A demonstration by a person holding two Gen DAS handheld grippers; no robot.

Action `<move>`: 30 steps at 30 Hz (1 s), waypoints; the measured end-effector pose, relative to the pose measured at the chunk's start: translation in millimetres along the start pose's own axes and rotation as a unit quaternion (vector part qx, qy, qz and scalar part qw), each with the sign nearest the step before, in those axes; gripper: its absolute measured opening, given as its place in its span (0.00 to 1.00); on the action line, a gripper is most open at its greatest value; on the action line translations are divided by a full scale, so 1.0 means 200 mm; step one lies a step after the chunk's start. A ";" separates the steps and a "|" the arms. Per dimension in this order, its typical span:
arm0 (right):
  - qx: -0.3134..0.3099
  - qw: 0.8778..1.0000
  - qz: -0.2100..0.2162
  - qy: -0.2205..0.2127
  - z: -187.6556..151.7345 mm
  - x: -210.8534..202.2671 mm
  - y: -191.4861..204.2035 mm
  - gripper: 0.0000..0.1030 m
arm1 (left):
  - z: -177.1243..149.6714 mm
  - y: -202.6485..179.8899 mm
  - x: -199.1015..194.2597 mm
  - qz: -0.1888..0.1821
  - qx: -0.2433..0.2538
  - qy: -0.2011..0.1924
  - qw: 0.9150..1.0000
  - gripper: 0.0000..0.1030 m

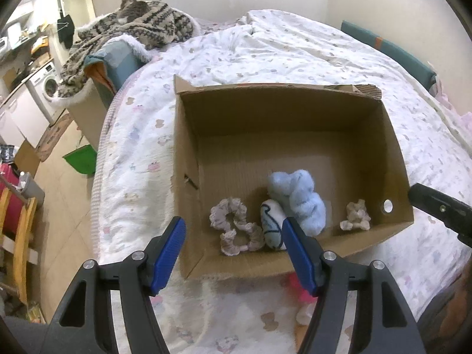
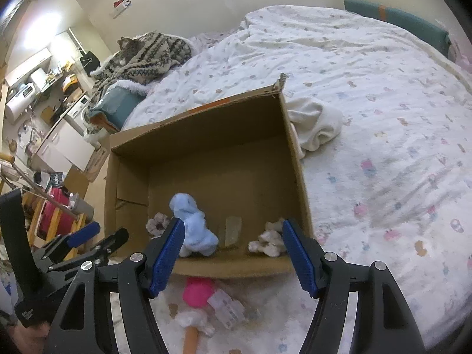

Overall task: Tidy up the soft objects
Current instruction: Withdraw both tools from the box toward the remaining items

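Observation:
An open cardboard box [image 1: 295,112] [image 2: 206,129] sits on the bed. Inside lie a fluffy light blue cloth [image 1: 301,197] [image 2: 191,227], a pale scrunchie [image 1: 236,227] [image 2: 157,224], a white roll with blue lines [image 1: 273,224] and a small beige fluffy piece [image 1: 355,216] [image 2: 270,242]. My left gripper [image 1: 234,253] is open and empty above the box's near wall. My right gripper [image 2: 233,256] is open and empty, also over the near wall. In front of the box lie a pink soft object [image 2: 197,292], a clear plastic piece [image 2: 225,306] and a white fluffy piece [image 2: 194,321].
The bed has a white patterned duvet [image 1: 265,47]. A white cloth [image 2: 315,126] lies bunched by the box's right side. A cat [image 1: 132,8] lies on a patterned blanket [image 1: 124,29] at the far left. Furniture, a washing machine [image 1: 47,85] and clutter fill the floor on the left.

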State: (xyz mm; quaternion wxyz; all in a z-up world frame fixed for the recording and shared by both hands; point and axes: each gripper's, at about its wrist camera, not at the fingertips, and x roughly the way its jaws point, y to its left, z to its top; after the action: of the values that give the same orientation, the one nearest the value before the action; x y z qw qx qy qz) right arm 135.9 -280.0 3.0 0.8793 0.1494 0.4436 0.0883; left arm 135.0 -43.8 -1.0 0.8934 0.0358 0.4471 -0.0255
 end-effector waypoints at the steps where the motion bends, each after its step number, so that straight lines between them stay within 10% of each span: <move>1: 0.003 1.000 -0.001 0.002 -0.01 -0.01 -0.01 0.71 | -0.01 0.00 -0.01 0.000 -0.001 0.000 1.000 0.63; 30: 0.091 0.992 0.028 0.080 -0.28 0.01 -0.13 0.71 | -0.30 0.02 0.07 -0.079 -0.081 0.127 0.985 0.63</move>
State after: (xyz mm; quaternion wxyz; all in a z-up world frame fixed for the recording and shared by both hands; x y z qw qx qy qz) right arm 92.3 -293.6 -40.3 0.8206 0.2341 0.5145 0.0839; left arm 94.6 -35.3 -47.6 0.8246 -0.0692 0.5587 -0.0552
